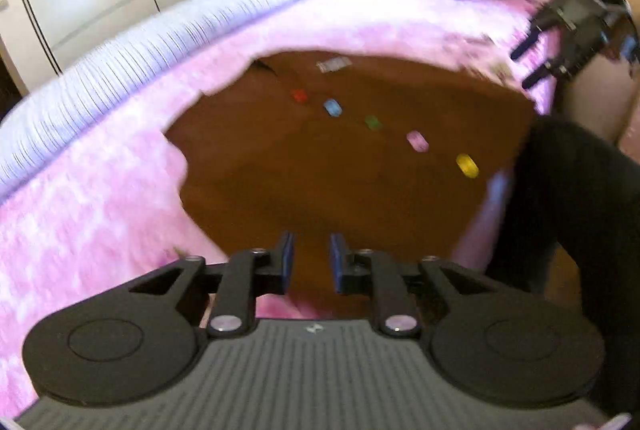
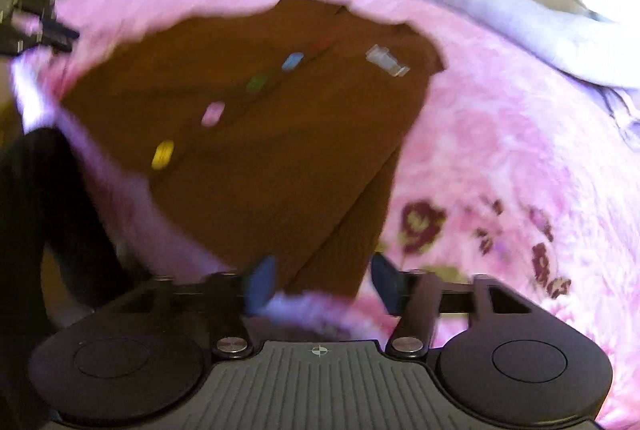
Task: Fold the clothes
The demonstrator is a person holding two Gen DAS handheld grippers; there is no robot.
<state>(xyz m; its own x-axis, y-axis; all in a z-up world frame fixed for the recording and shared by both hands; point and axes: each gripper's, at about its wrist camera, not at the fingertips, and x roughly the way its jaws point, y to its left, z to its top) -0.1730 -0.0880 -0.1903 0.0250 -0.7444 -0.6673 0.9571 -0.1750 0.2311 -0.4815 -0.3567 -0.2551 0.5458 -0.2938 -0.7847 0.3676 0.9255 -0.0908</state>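
- L gripper (image 1: pixel 311 262): jaws slightly apart, nothing pinched, over near hem.
- Brown shirt (image 1: pixel 340 157) flat on pink blanket (image 1: pixel 80 209), buttons (image 1: pixel 467 165) up; soft, light – grab hem/edges.
- R gripper (image 2: pixel 322 280): spread wide, prob. empty (blurry), at lower corner.

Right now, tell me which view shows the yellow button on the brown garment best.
Left wrist view: the yellow button sits unobstructed and fairly crisp on the brown garment. The right wrist view shows it too, but more motion-blurred.
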